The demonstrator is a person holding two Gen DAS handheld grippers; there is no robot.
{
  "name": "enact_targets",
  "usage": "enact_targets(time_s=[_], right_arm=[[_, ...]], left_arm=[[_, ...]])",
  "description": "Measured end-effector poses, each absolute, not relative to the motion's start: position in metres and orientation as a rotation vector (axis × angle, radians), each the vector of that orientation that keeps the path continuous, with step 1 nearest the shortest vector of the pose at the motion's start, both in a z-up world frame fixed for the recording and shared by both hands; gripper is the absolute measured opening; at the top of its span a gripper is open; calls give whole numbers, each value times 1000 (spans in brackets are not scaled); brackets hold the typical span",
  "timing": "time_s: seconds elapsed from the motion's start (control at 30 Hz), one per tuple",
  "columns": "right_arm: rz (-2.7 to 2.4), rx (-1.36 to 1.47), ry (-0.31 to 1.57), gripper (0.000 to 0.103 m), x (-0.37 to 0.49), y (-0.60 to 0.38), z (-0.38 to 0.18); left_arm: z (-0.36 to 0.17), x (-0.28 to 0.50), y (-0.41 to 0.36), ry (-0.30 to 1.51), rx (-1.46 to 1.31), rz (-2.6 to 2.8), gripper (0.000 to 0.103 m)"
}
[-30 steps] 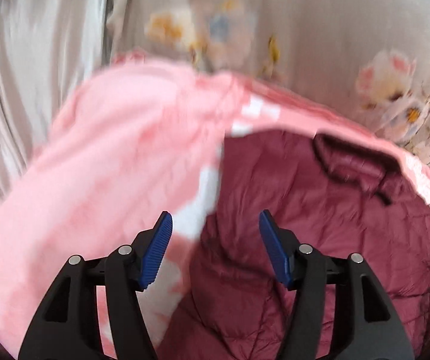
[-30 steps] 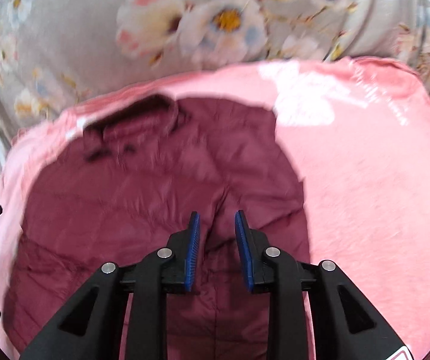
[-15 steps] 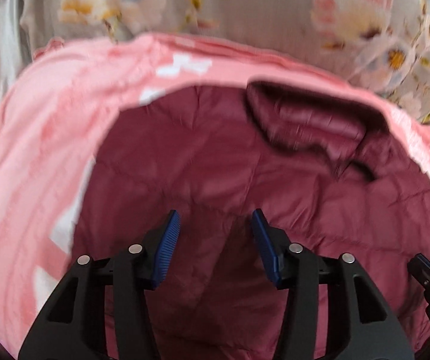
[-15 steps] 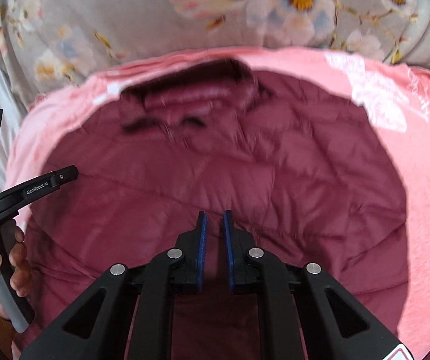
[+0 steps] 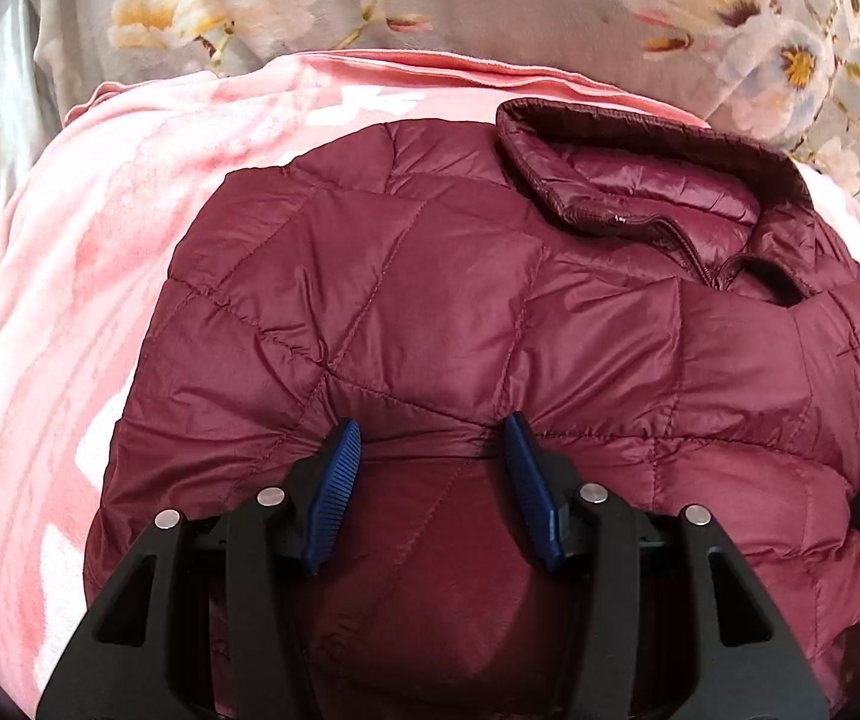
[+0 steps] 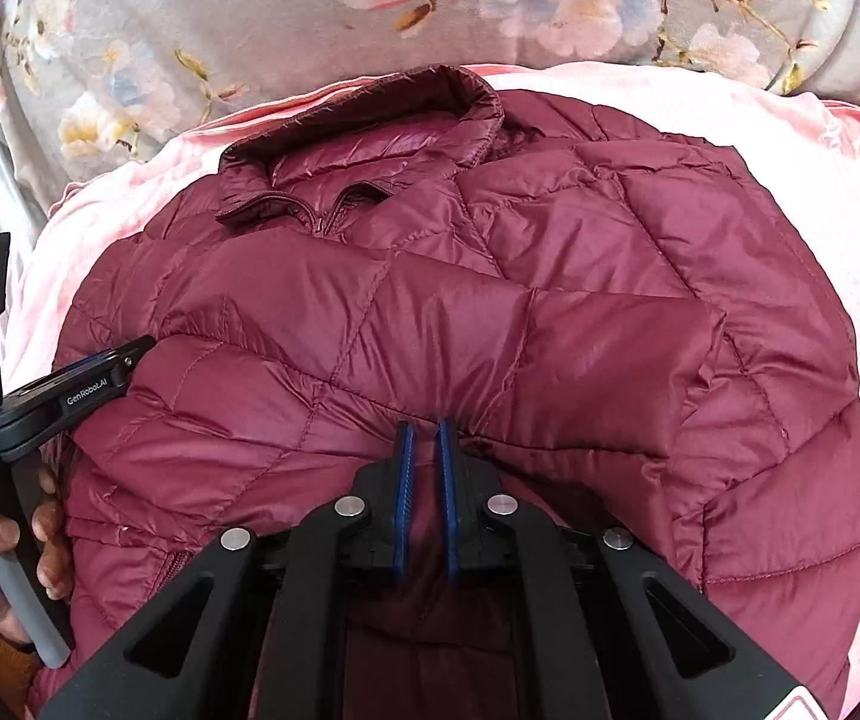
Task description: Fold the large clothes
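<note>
Both claws work the maroon puffer jacket [image 6: 490,312]: right gripper [image 6: 423,462] has just been closing and is clenched on a thin pinch of its fabric, while left gripper [image 5: 433,450] stands about half open, pads [image 5: 339,468] sunk in a puffy fold and bunching it, prob. gripping it, w/ its jaws having just narrowed a bit. To do the fold well, I judge both pinches should take the full layer and lift together toward the collar [image 6: 369,114], slow, because the slippery shell can slide out. Jacket lies flat, collar away, on a pink blanket [image 5: 99,210]; behind is floral bedding [image 6: 249,18].
</note>
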State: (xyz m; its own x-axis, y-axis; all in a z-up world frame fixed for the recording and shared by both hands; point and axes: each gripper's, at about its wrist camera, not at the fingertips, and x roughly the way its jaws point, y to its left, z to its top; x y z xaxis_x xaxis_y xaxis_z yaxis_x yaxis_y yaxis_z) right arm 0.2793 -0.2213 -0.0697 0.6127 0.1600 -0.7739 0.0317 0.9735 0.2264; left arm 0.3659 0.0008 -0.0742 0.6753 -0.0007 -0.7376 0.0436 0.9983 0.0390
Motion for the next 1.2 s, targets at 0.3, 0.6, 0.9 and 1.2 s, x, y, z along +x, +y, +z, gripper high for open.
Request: enact_targets(time_s=[0.3,0.6,0.9,1.2], right_arm=[[132,417,873,48,325,-258,-11],[109,623,918,49,406,-294,-48],[180,536,981,47,431,-260,-60],[323,588,869,8,413,-239,-6]], left_arm=[[-7,395,20,833,-233,-221,71],[-45,477,2,1048,-487,-280,71],[-56,496,-1,1068,-528,-281,47],[-25,487,-8,1005,-494,-337,8]])
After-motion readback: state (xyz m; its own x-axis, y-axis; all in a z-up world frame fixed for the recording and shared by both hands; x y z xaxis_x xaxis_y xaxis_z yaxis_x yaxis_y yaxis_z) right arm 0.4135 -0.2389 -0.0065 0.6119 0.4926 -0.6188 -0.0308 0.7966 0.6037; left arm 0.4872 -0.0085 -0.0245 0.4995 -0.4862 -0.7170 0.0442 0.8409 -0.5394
